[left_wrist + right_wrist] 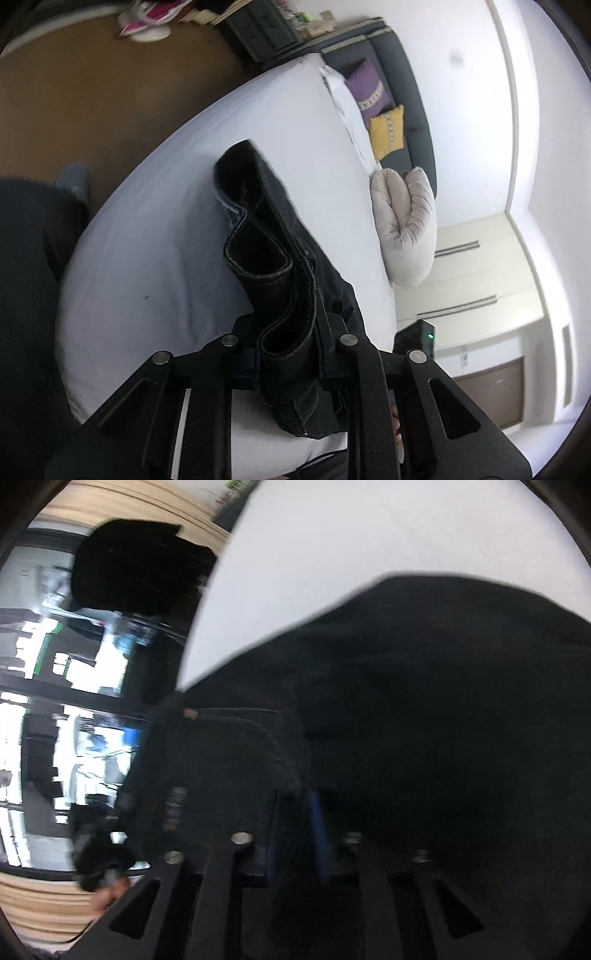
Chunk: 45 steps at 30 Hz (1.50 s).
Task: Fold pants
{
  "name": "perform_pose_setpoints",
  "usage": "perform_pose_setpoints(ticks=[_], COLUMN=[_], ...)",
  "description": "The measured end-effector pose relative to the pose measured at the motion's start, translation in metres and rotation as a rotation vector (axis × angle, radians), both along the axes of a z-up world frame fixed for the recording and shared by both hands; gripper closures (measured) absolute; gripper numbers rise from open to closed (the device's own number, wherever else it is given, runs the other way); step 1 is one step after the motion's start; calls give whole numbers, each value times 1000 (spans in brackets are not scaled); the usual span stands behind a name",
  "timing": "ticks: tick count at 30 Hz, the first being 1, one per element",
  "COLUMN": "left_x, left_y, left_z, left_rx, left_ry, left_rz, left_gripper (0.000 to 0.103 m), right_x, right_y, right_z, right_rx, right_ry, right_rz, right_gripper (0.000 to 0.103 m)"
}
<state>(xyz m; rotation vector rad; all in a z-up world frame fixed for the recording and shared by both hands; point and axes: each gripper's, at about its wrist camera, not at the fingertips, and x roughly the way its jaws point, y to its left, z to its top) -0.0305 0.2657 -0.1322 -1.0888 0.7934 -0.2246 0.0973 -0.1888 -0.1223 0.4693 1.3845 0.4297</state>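
Observation:
The pants [273, 236] are black jeans with grey stitching, held up over a white bed [155, 229]. My left gripper [286, 332] is shut on the bunched hem end of the legs, which hang folded in waves between the jaws. In the right wrist view the pants [424, 720] fill most of the frame, blurred, with a rivet and pocket seam showing. My right gripper [291, 827] is shut on the waist part of the pants. The cloth hides its fingertips.
A beige rolled cushion [406, 225], a purple pillow [369, 88] and a yellow pillow [388, 131] lie by the dark headboard [413, 110]. Brown floor [92, 92] is to the left of the bed. A person's dark head [136, 568] and a bright window [74, 701] show in the right wrist view.

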Motion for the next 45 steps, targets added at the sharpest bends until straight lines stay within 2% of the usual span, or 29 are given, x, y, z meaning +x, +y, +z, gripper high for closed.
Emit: perform_pose_setpoints(ticks=[3,10,15,17,18,19,20,21,22,24,27,30,32,33,35,37,40,45], left_x=[4,25,44,50,53,54,55,54,55,55,55,51,41,38,34,39,42,45], left_y=[-10,-61,-134,-169,-188,-205,-221,-238,-253,-286,-334,-375,-399,-408,-423,-432,-445,-475], left_z=[23,84,123,134,140,144,144,142,142,132,119,106,93,89,80,73,65,61], left_rx=[61,220,341,389,412,446,472,498,518,553,604,673,724,741,775,776,775,792], left_ry=[-34,-141,-219,-245,-258,-275,-283,-290,-292,-285,-284,-300,-310,-311,-307,-290,-277,-312], left_rz=[-30,-142,-276,-345,-372,-407,-435,-467,-496,-561,-656,-749,-818,-840,-868,-877,-902,-944], left_gripper=[85,85,85,85,85,85,85,85,85,85,85,85,86,87,87,87,87,87], right_x=[0,-11,-15,-17,-19,-22,-29,-33,-39,-41,-40,-35,-32,-32,-32,-36,-47,-44], right_y=[-8,-8,-18,-26,-33,-43,-64,-78,-99,-121,-131,-134,-138,-138,-140,-150,-168,-183], right_z=[-7,-12,-15,-5,2,13,28,36,47,56,59,46,36,34,25,13,8,17], right_rx=[34,39,111,141,158,195,274,316,360,440,533,503,509,491,410,352,309,249], right_ry=[15,-39,-55,-62,-81,-130,-207,-248,-283,-272,-231,-190,-165,-173,-151,-113,-110,-147], right_rz=[-26,-44,-51,-47,-60,-90,-147,-193,-247,-252,-162,-121,-132,-126,-126,-150,-177,-180], right_gripper=[103,103,103,103,92,66,52,25,8,1,1,1,7,19,32,65,80,85])
